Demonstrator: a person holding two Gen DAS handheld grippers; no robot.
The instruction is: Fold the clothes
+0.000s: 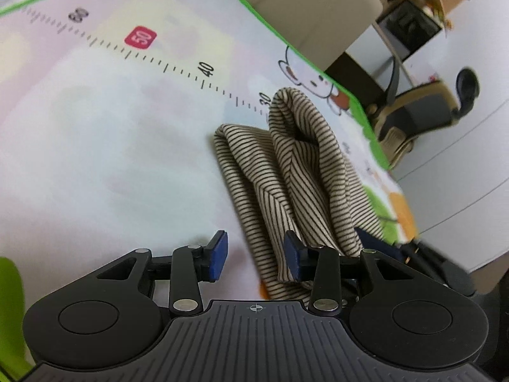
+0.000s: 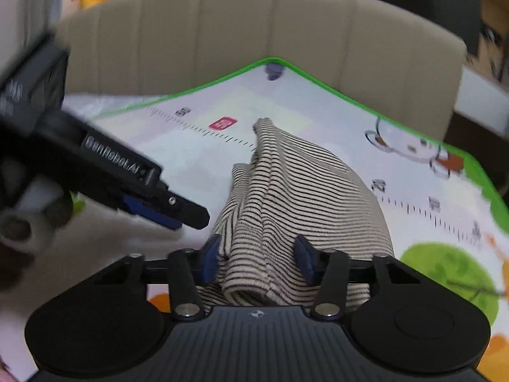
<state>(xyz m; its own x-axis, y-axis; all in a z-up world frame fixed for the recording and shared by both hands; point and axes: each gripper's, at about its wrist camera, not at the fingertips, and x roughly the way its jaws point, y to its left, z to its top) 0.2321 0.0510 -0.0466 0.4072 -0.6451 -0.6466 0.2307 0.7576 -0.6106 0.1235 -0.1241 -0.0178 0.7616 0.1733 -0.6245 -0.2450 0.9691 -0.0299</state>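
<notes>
Left wrist view: the left gripper (image 1: 256, 256) stands partly open; the beige cloth garment with thin dark stripes (image 1: 296, 172) lies bunched ahead, its near edge against the right pad only, unclamped, on the pale play mat with green border and printed ruler (image 1: 127, 121).

Right wrist view: the right gripper (image 2: 258, 259) straddles the garment's (image 2: 286, 191) near fold; whether the pads press it cannot be told. The left gripper (image 2: 178, 216) hovers ahead-left.
</notes>
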